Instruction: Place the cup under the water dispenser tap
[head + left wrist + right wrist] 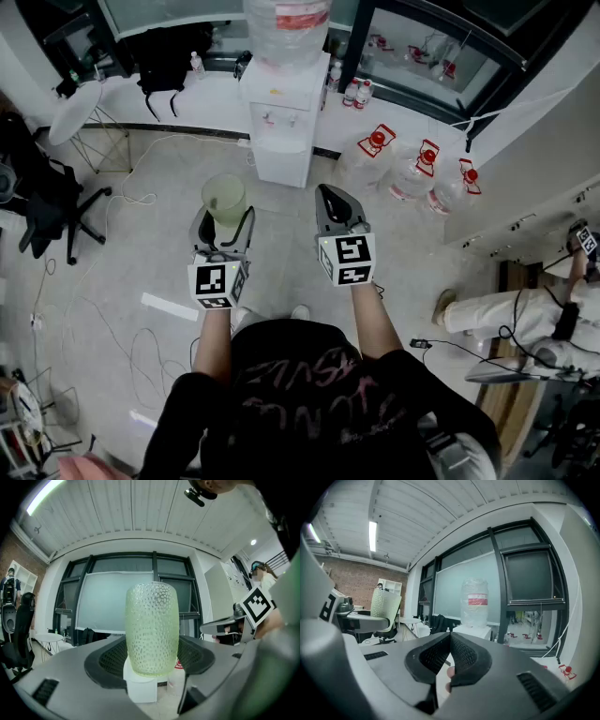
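Observation:
A pale green dimpled cup (223, 199) stands upright between the jaws of my left gripper (223, 228), which is shut on its lower part. In the left gripper view the cup (151, 629) fills the middle, with the white water dispenser (140, 691) showing low behind it. The dispenser (281, 117), with a large bottle on top, stands against the far wall, straight ahead of both grippers and some way off. My right gripper (342, 216) is beside the left one, shut with nothing in it. Its own view shows the dispenser's bottle (475, 603) ahead and the cup (385, 603) to the left.
Three big water bottles (417, 169) with red caps lie on the floor right of the dispenser. A black office chair (47, 202) and a round white table (75, 108) are at the left. A person (506, 314) is on the floor at the right. Cables trail across the floor.

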The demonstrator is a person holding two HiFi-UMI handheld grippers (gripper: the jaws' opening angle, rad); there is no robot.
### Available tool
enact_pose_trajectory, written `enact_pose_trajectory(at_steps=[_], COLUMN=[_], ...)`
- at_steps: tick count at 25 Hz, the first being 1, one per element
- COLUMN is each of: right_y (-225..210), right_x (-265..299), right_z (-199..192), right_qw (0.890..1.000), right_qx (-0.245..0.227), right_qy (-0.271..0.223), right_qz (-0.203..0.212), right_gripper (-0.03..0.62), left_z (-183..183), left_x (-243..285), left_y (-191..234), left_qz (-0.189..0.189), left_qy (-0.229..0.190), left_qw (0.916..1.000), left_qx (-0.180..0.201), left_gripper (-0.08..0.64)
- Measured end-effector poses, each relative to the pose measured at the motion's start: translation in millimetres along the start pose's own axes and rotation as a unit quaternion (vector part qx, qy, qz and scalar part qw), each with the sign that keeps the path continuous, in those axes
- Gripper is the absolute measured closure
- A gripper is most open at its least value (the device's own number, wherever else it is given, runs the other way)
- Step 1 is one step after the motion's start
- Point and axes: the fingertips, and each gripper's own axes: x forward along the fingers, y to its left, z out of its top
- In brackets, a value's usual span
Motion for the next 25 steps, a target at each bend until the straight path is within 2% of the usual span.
enact_pose_trajectory(at_steps=[25], right_y=[-15.4], right_x=[14.5], right_z=[-17.9], right_qw=[1.000], right_qx=[-0.001], right_qy=[0.006], right_qz=[0.023], right_gripper=[0.578], left_z=[-11.3], left_x=[25.5], left_y=[-9.3], left_qz=[0.002], left_qy=[0.014], left_qw=[0.9998], left_qx=[0.012], left_gripper=[0.229])
